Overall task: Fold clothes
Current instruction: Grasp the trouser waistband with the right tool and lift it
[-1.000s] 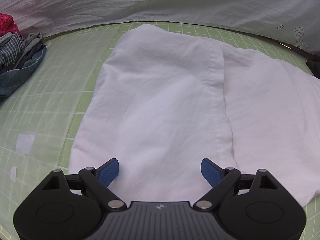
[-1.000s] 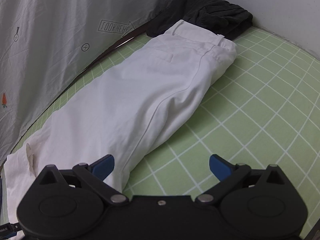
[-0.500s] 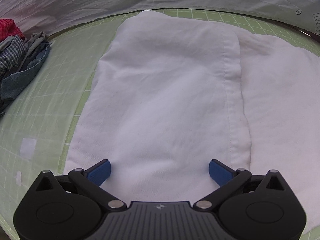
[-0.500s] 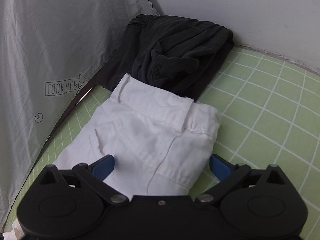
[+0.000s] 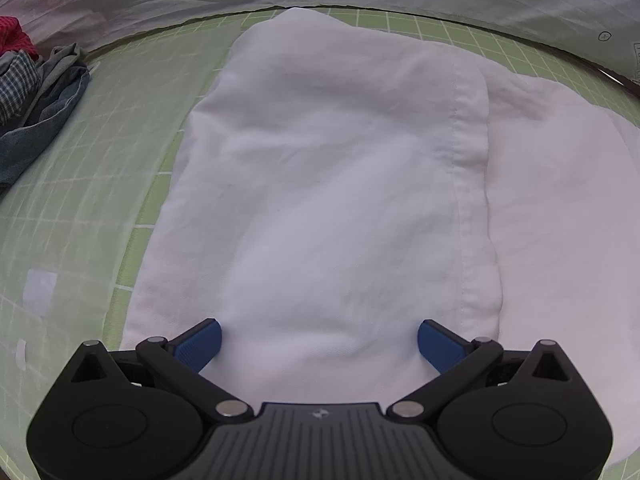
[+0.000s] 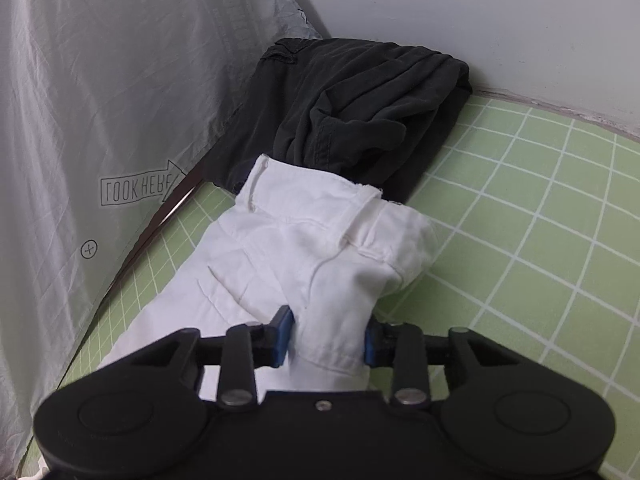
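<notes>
Right gripper [image 6: 327, 340] jaws now pinching white trousers [image 6: 320, 248]; left gripper [image 5: 319, 340] jaws spread above.

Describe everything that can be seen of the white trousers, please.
The white trousers look like thick cotton. They lie folded lengthwise on the green grid mat, flat and slightly creased. The waistband, a belt loop and a slit pocket show at one end; the stitched hem lies at the other. The waistband overlaps the dark grey trousers. The right hand-held gripper pinches fabric below the waistband; the left hand-held gripper is open above the leg end.
</notes>
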`<action>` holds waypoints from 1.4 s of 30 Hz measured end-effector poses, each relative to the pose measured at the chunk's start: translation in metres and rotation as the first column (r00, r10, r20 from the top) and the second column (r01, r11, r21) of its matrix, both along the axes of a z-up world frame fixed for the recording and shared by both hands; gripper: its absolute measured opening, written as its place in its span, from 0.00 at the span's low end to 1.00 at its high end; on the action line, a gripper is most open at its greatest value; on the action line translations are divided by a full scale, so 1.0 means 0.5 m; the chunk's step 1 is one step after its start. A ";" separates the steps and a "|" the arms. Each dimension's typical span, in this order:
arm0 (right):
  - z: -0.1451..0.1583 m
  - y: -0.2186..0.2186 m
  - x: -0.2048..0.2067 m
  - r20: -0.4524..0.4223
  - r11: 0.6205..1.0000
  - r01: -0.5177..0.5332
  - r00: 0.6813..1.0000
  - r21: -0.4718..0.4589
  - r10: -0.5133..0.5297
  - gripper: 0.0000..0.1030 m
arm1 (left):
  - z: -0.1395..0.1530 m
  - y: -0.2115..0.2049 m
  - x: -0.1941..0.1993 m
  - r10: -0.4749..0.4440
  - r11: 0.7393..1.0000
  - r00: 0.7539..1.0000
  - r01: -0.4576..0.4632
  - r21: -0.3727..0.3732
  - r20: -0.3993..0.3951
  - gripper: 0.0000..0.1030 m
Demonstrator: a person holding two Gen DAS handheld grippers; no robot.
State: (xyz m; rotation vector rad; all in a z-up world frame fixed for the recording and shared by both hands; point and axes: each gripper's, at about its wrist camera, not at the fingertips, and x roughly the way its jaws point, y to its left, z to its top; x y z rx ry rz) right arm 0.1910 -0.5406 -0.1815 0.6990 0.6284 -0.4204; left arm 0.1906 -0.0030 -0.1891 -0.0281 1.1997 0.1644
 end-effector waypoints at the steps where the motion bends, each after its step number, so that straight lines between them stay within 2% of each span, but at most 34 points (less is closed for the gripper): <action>1: 0.014 0.007 -0.004 0.018 1.000 -0.012 1.000 -0.012 0.012 0.16 | 0.001 0.001 0.001 0.003 1.000 1.000 -0.003 -0.002 0.002 1.00; 4: 0.070 0.047 -0.009 0.050 0.990 -0.074 0.996 -0.119 0.080 0.16 | 0.012 0.006 -0.002 0.015 0.999 1.000 -0.015 -0.034 0.018 0.99; 8: 0.145 0.112 -0.015 0.081 0.952 -0.161 0.979 -0.262 0.188 0.15 | 0.048 0.035 -0.016 0.055 0.984 0.996 -0.041 -0.174 0.075 0.99; 12: 0.200 0.178 -0.020 0.129 0.916 -0.227 0.951 -0.330 0.282 0.15 | 0.087 0.053 -0.034 0.065 0.978 0.990 -0.039 -0.203 0.127 0.99; 16: 0.227 0.251 -0.017 0.194 0.901 -0.294 0.910 -0.317 0.366 0.15 | 0.120 0.073 -0.049 0.049 0.979 0.986 -0.015 -0.205 0.162 0.99; 20: 0.228 0.327 -0.017 0.276 0.899 -0.381 0.859 -0.214 0.430 0.15 | 0.142 0.121 -0.064 0.025 0.982 0.982 0.011 -0.189 0.187 0.99; 23: 0.213 0.385 -0.021 0.319 0.882 -0.449 0.823 -0.144 0.471 0.15 | 0.153 0.158 -0.075 0.005 0.985 0.980 0.030 -0.172 0.200 0.99; 29: 0.109 0.540 -0.024 0.201 0.786 -0.613 0.762 -0.079 0.615 0.16 | 0.144 0.222 -0.079 -0.004 0.988 0.982 0.034 -0.154 0.191 0.99; 34: -0.048 0.638 -0.034 -0.037 0.793 -0.608 0.794 -0.048 0.606 0.16 | 0.138 0.246 -0.072 -0.011 0.986 0.981 0.042 -0.159 0.193 0.99; 36: -0.042 0.637 -0.035 -0.049 0.806 -0.591 0.806 -0.024 0.590 0.17 | 0.137 0.250 -0.067 -0.017 0.987 0.981 0.048 -0.156 0.196 0.99; 40: -0.024 0.636 -0.031 -0.072 0.808 -0.590 0.805 0.002 0.588 0.19 | 0.127 0.244 -0.062 -0.020 0.985 0.982 0.051 -0.166 0.186 0.99; 42: -0.015 0.641 -0.040 -0.070 0.799 -0.601 0.797 0.007 0.600 0.34 | 0.124 0.236 -0.066 -0.024 0.985 0.983 0.054 -0.163 0.183 0.99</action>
